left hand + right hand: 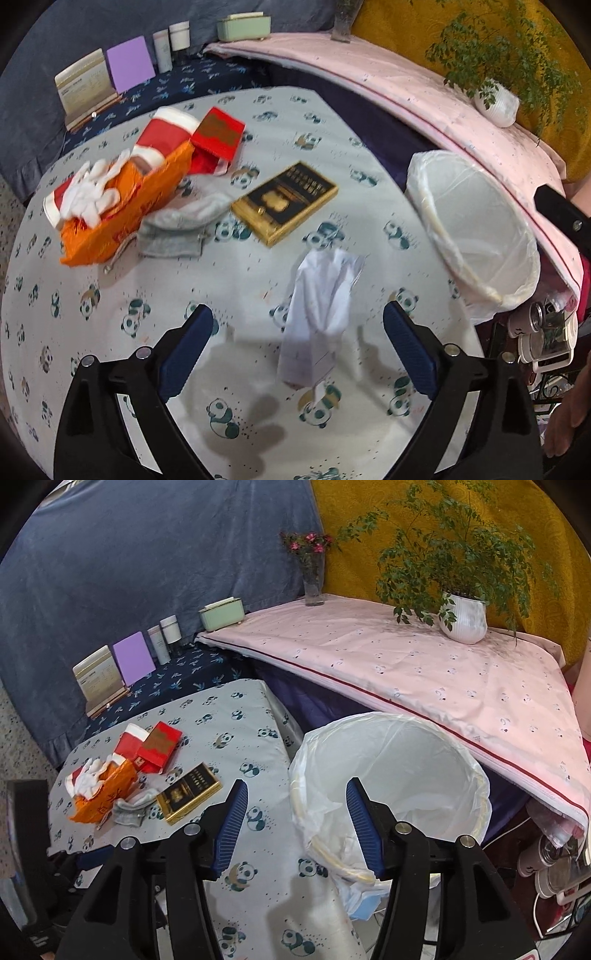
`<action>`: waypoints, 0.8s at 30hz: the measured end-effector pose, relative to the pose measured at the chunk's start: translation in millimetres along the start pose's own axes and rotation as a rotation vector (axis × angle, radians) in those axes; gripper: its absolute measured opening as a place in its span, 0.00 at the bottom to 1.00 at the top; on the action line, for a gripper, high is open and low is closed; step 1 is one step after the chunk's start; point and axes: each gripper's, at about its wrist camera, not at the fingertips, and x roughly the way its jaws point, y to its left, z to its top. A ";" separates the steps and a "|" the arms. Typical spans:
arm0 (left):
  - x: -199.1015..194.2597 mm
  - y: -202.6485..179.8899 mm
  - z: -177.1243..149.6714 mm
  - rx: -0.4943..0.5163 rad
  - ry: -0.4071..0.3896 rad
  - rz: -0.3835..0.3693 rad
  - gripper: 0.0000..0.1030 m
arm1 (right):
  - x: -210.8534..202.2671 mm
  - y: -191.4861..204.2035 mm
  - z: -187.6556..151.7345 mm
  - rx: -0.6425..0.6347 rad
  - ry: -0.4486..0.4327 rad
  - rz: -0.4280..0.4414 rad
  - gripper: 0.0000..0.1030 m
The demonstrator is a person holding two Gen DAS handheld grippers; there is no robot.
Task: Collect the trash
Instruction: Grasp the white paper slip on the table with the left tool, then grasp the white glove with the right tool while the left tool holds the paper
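A crumpled white paper [321, 306] lies on the panda-print table [110, 332], between the wide-apart fingers of my left gripper [299, 314]; the pads do not touch it. Farther left sit an orange wrapper [122, 218] stuffed with white tissue [92, 192], red packets [218, 136], a grey cloth [184, 225] and a black-and-gold box [284, 203]. The bin with a white liner [480, 221] stands off the table's right edge. In the right wrist view my right gripper [297, 785] is open with nothing in it, over the bin's near rim [406, 760]; the orange wrapper [107, 794] is far left.
A pink-covered ledge [406, 672] behind the bin carries a potted plant [463, 620] and a flower vase [314, 579]. A green box [221, 613], bottles [170, 631] and a purple card [133, 661] line the back. A person's hand [569, 417] shows at lower right.
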 end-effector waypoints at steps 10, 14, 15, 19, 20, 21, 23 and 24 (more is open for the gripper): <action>23.6 5.1 -12.1 0.007 0.061 -0.015 0.56 | 7.8 17.0 -14.9 -0.027 0.047 0.024 0.53; 26.9 7.2 -13.2 0.006 0.080 -0.035 0.26 | 11.7 24.5 -19.0 -0.040 0.062 0.033 0.53; 25.4 8.3 -13.1 0.003 0.075 -0.037 0.23 | 12.2 26.4 -19.8 -0.044 0.064 0.034 0.53; 14.5 14.5 -12.9 -0.008 0.047 -0.031 0.18 | 14.7 34.9 -21.3 -0.057 0.074 0.046 0.53; 11.0 17.3 -12.9 -0.014 0.040 -0.028 0.18 | 15.7 37.6 -21.4 -0.060 0.076 0.050 0.53; 8.0 20.0 -12.5 -0.021 0.035 -0.026 0.18 | 16.1 40.8 -21.7 -0.064 0.078 0.055 0.53; 0.1 28.1 -13.0 -0.038 0.023 -0.022 0.18 | 17.1 48.1 -22.3 -0.073 0.080 0.063 0.53; -3.2 31.9 -13.1 -0.046 0.019 -0.019 0.18 | 17.7 52.8 -22.5 -0.080 0.082 0.069 0.53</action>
